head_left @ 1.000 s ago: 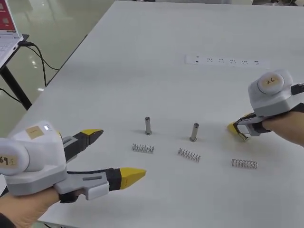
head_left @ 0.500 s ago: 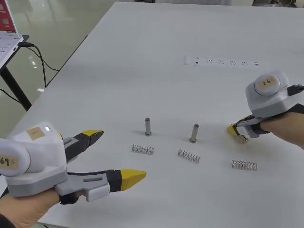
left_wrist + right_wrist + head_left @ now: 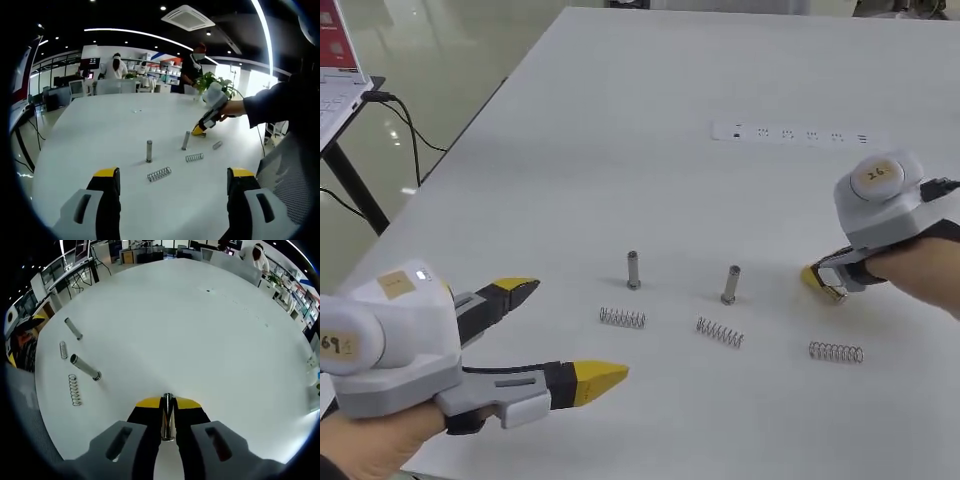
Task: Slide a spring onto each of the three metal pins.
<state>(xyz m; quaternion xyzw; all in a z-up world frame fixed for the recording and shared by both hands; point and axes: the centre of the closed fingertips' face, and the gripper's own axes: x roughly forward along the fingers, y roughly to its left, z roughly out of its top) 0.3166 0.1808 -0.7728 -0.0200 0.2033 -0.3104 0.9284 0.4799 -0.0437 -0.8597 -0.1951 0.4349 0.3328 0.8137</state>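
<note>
Two pins are stood upright side by side toward the near edge of the table (image 3: pixel 670 150): the left pin (image 3: pixel 633 270) and the middle pin (image 3: pixel 731 285), well apart from each other. A third pin (image 3: pixel 167 416) is clamped lengthwise between the jaws of the right gripper (image 3: pixel 817 278), which is held low over the table to the right of the middle pin; whether the pin touches the table cannot be told. Three springs are laid flat in a row nearer the near edge. The left spring (image 3: pixel 622 318) is placed just in front of the left pin, the middle spring (image 3: pixel 720 332) just in front of the middle pin, and the right spring (image 3: pixel 836 352) near the right gripper, on its near side. No spring is seated on any pin.

The left gripper (image 3: pixel 565 335) is held at the near left corner of the table with its jaws wide apart and nothing between them, pointed toward the left spring. A power strip (image 3: pixel 790 133) is laid farther back on the table. A laptop (image 3: pixel 332 60) is seen beyond the left edge.
</note>
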